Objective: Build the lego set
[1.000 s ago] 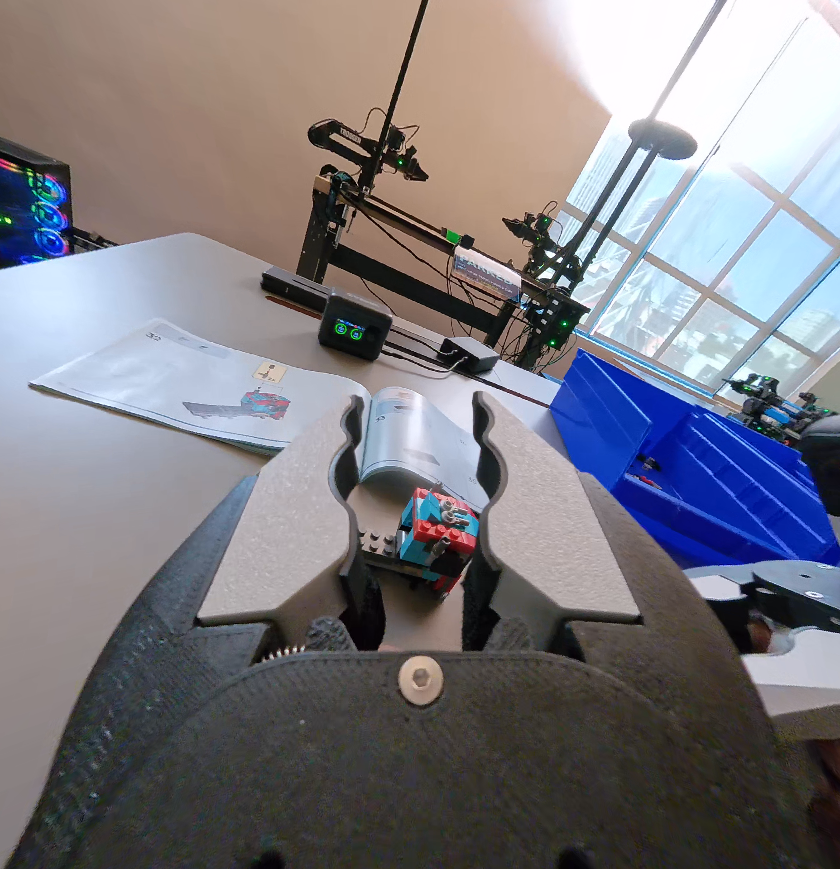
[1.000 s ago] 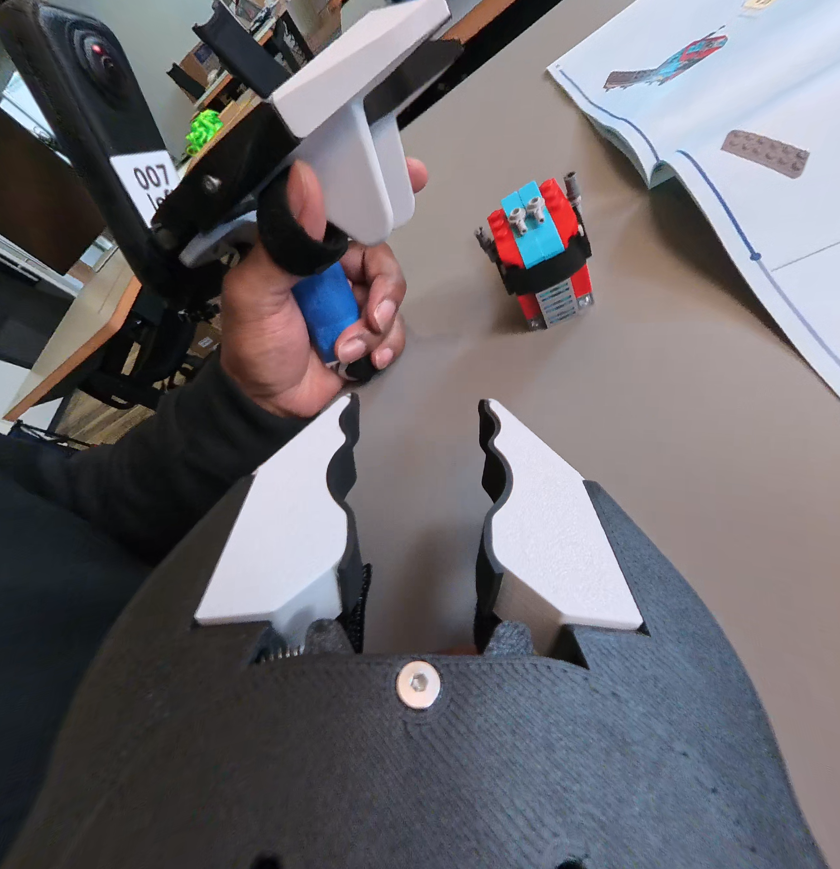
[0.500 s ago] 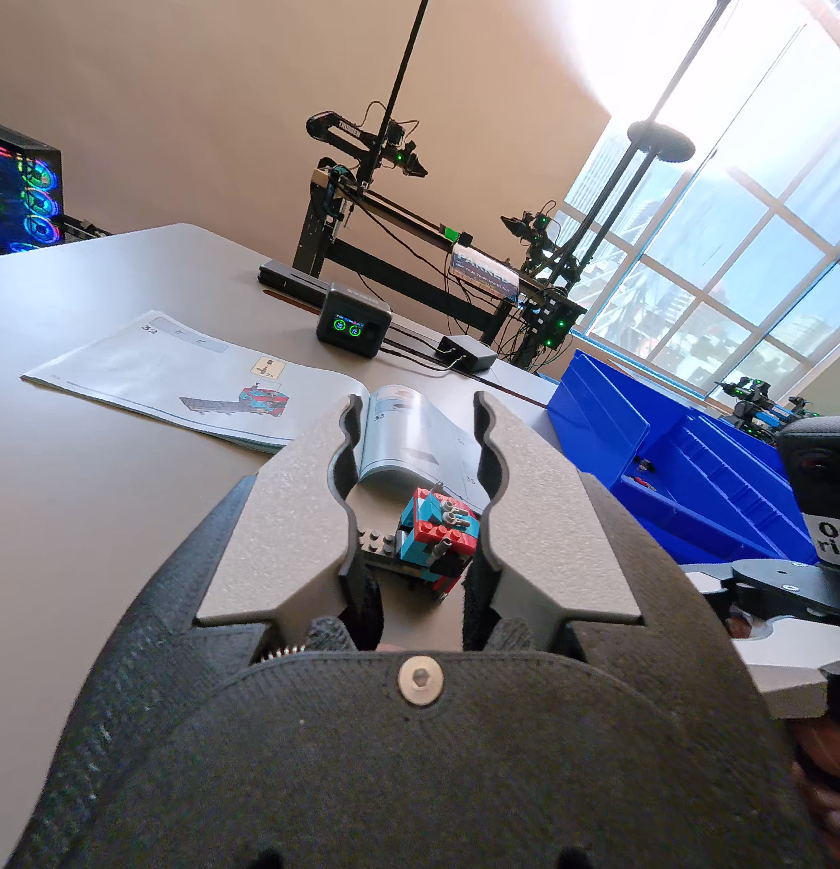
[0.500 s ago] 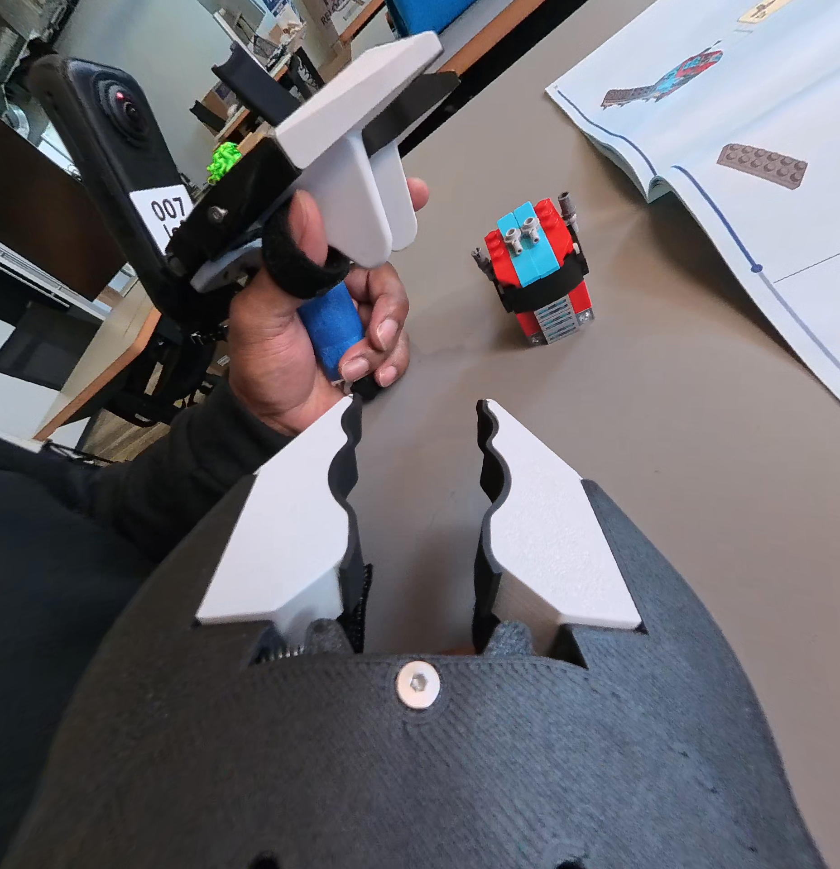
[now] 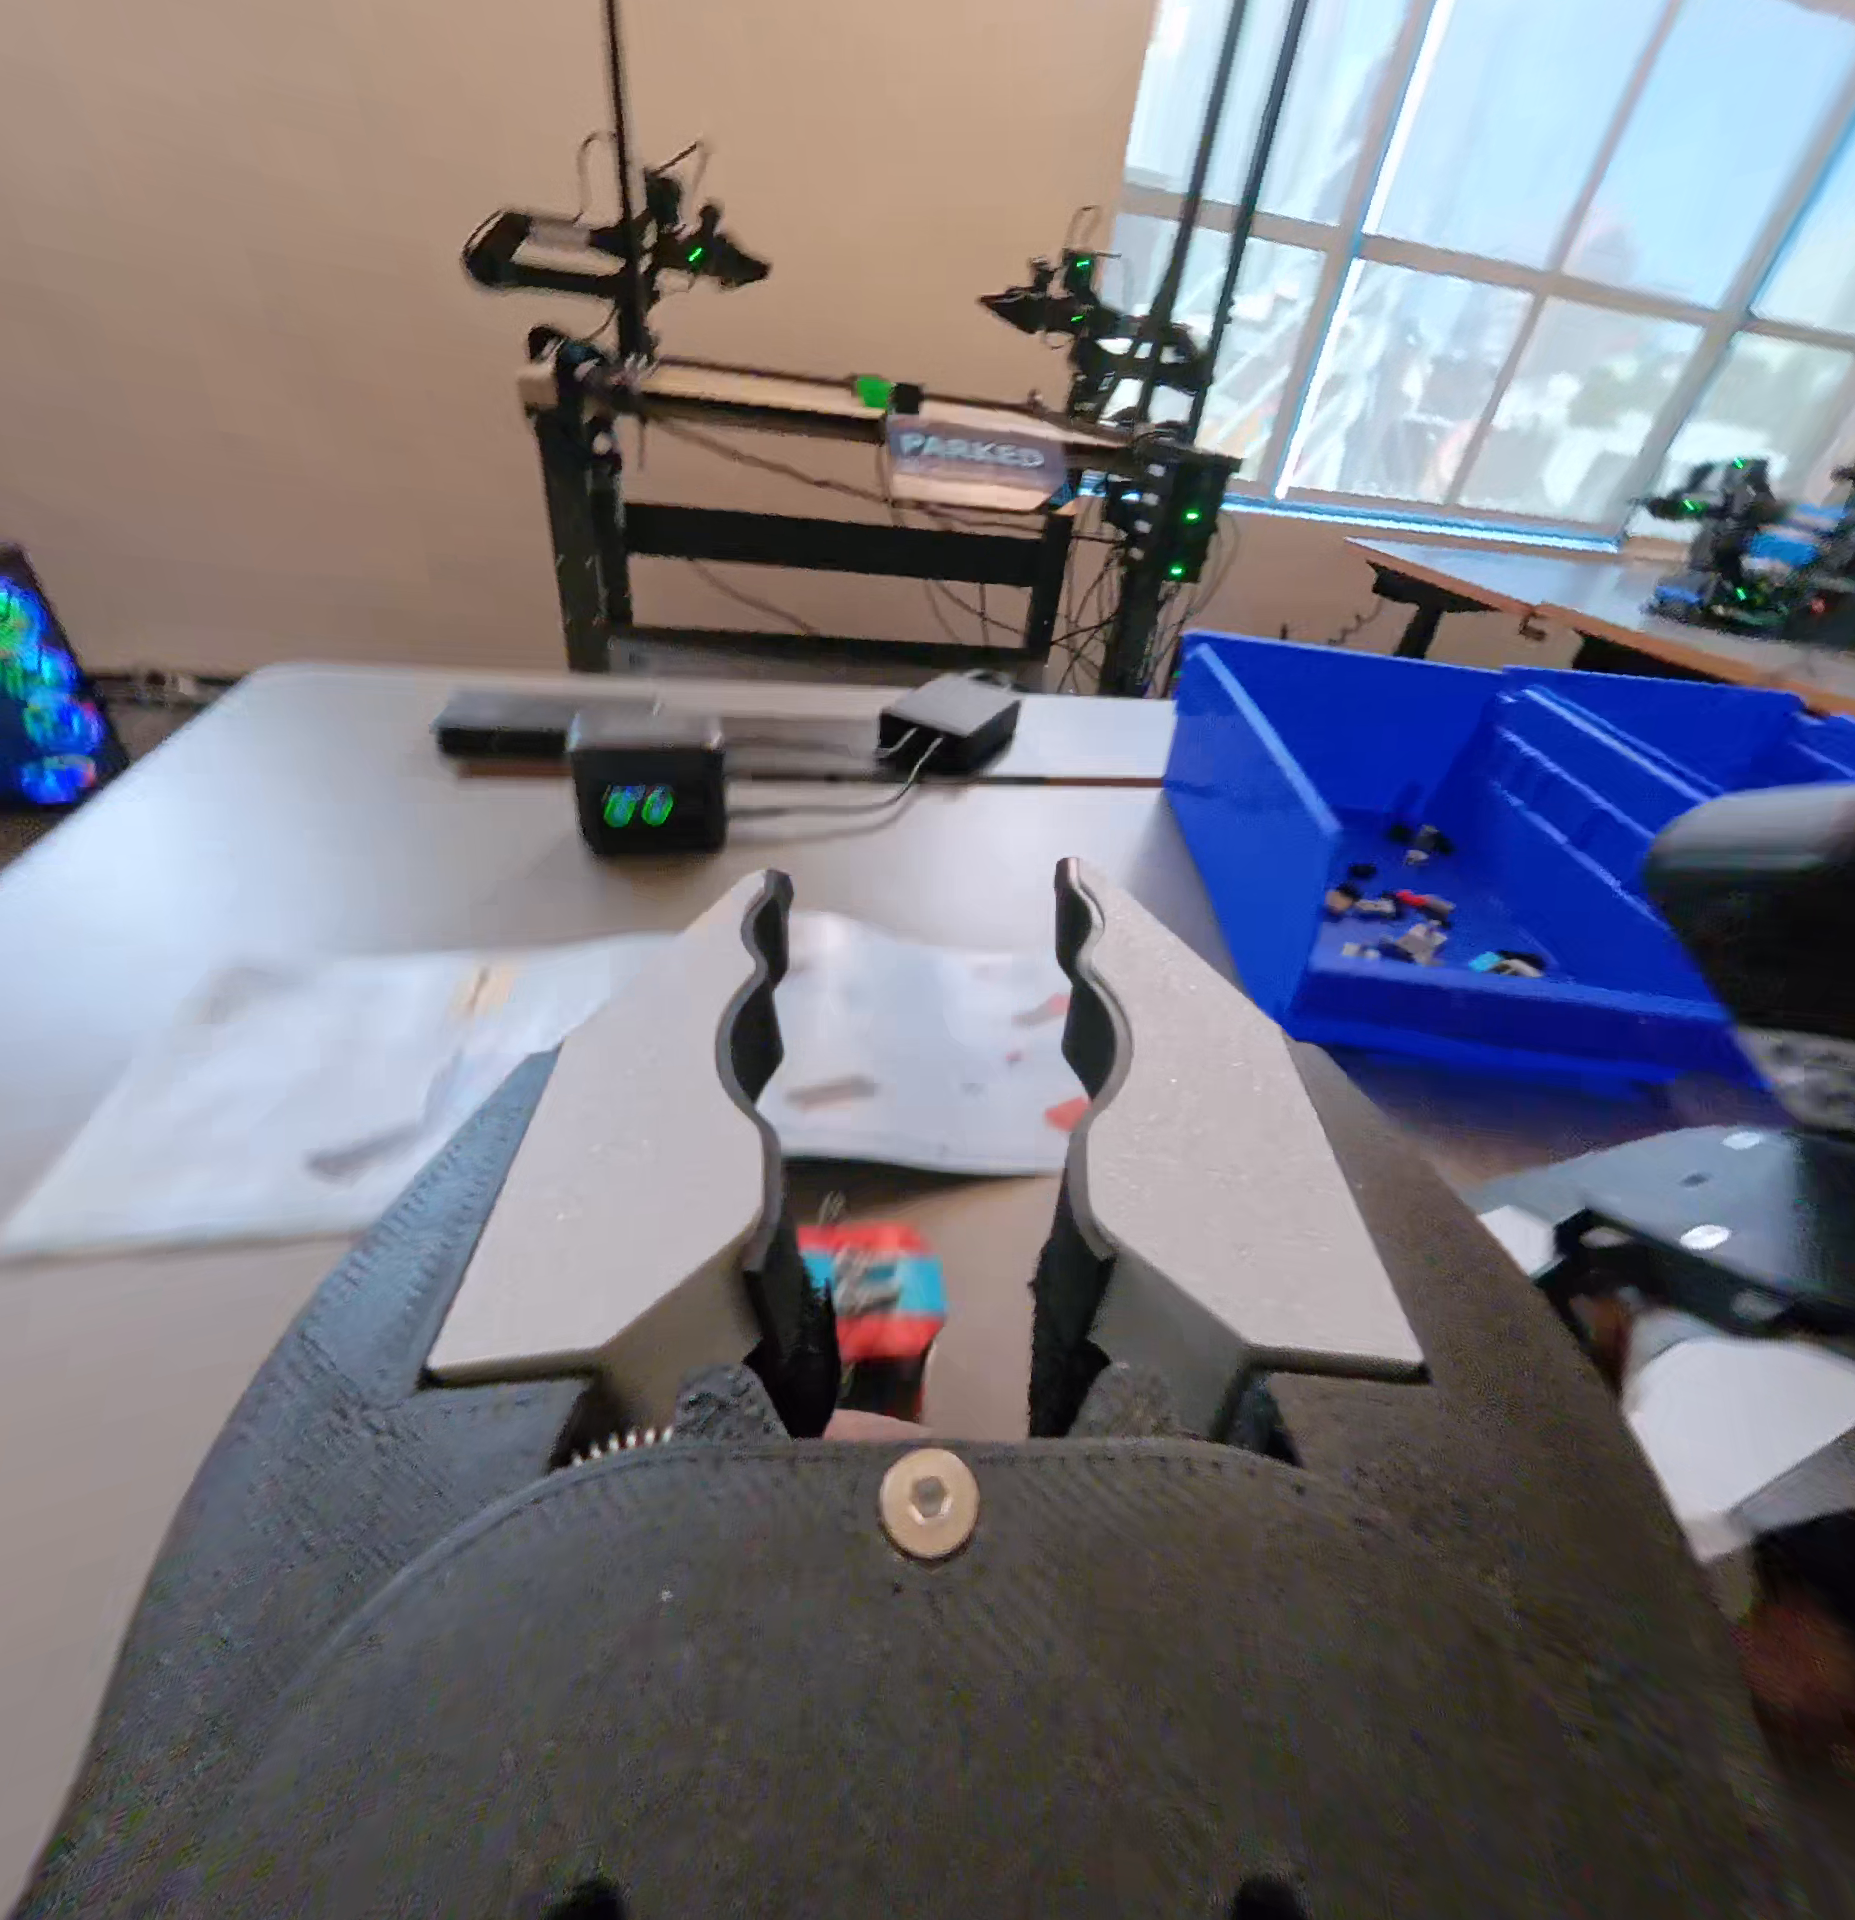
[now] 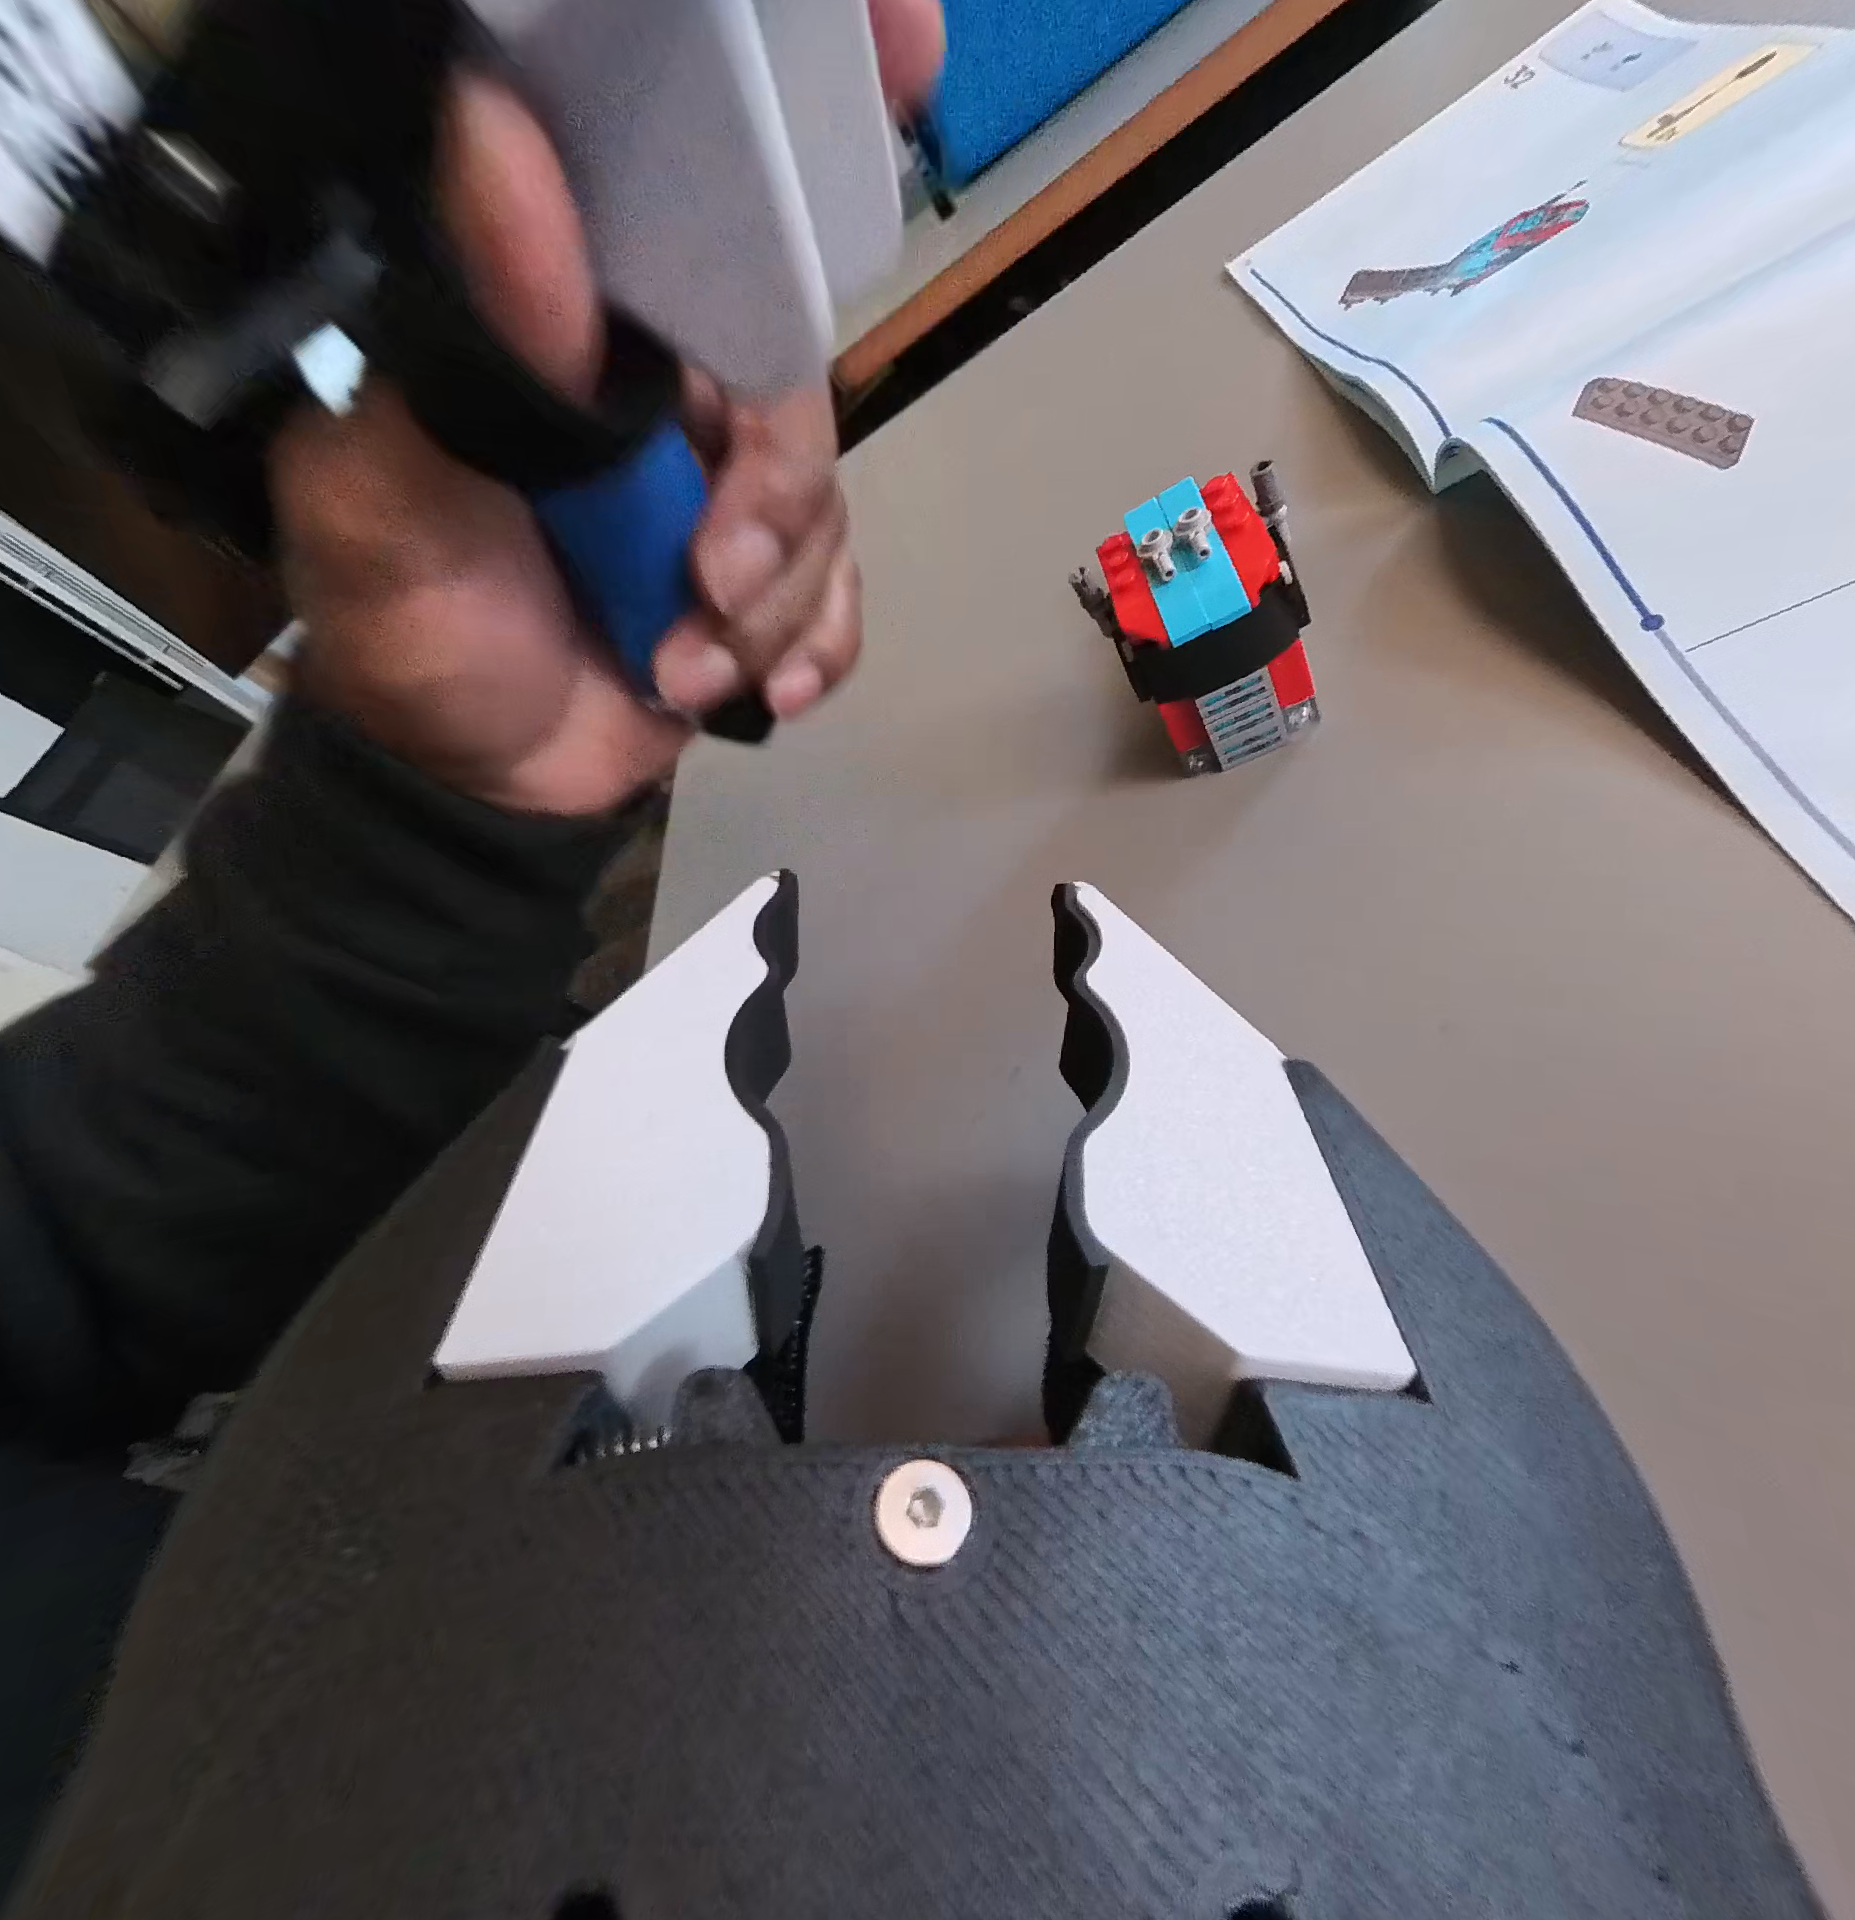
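Both tongs agape, lego truck (image 6: 1203,613) untouched

Wrist views — shared lego model (image 5: 869,1299) (image 6: 1198,613)

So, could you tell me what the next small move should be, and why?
Probably carry the right gripper over to the blue bin for the next loose piece. Both grippers are open and empty, the red and blue lego model stands alone on the table, and the open instruction booklet pictures a brown plate.
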`<control>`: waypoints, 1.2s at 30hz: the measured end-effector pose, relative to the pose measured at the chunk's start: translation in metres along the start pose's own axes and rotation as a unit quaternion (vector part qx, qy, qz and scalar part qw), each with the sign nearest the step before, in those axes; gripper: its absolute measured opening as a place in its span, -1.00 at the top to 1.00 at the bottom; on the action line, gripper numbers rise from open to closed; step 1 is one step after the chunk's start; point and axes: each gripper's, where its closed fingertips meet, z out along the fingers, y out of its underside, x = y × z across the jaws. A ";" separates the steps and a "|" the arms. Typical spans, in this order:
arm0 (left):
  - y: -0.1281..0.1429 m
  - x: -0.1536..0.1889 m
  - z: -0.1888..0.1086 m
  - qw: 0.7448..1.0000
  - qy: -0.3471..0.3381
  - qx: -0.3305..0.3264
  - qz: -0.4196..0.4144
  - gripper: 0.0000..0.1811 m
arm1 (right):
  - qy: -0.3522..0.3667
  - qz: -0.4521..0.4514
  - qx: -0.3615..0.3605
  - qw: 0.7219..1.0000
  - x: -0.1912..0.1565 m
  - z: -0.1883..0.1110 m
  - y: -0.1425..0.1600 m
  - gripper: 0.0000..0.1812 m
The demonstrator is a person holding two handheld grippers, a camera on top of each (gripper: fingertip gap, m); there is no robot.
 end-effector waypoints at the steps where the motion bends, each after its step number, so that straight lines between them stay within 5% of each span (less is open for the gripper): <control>1: -0.017 0.015 0.005 1.000 0.014 0.001 0.022 0.42 | -0.001 -0.002 -0.001 1.000 -0.001 0.000 0.000 0.46; 4: -0.063 0.081 0.029 0.992 0.088 -0.017 0.084 0.41 | -0.006 -0.005 -0.007 1.000 -0.002 0.001 0.002 0.45; 8: -0.084 0.193 0.071 0.958 0.208 -0.099 0.173 0.43 | -0.013 -0.001 -0.008 1.000 -0.002 0.001 0.001 0.46; 12: -0.063 0.302 0.112 0.892 0.330 -0.181 0.250 0.42 | -0.017 -0.007 -0.009 1.000 -0.005 0.001 0.002 0.46; 16: -0.009 0.372 0.158 0.814 0.403 -0.278 0.313 0.39 | -0.022 -0.015 -0.012 1.000 -0.008 0.001 0.003 0.46; 23: 0.068 0.436 0.226 0.717 0.433 -0.392 0.381 0.39 | -0.037 -0.004 -0.014 0.999 -0.008 -0.008 0.006 0.46; 30: 0.116 0.459 0.273 0.618 0.405 -0.457 0.495 0.39 | -0.030 -0.031 -0.025 0.999 -0.009 -0.010 0.010 0.45; 33: 0.143 0.460 0.294 0.598 0.389 -0.479 0.512 0.37 | -0.037 -0.032 -0.025 0.998 -0.011 -0.011 0.011 0.45; 36: 0.164 0.468 0.306 0.603 0.384 -0.512 0.476 0.40 | -0.046 -0.037 -0.035 0.998 -0.011 -0.014 0.013 0.45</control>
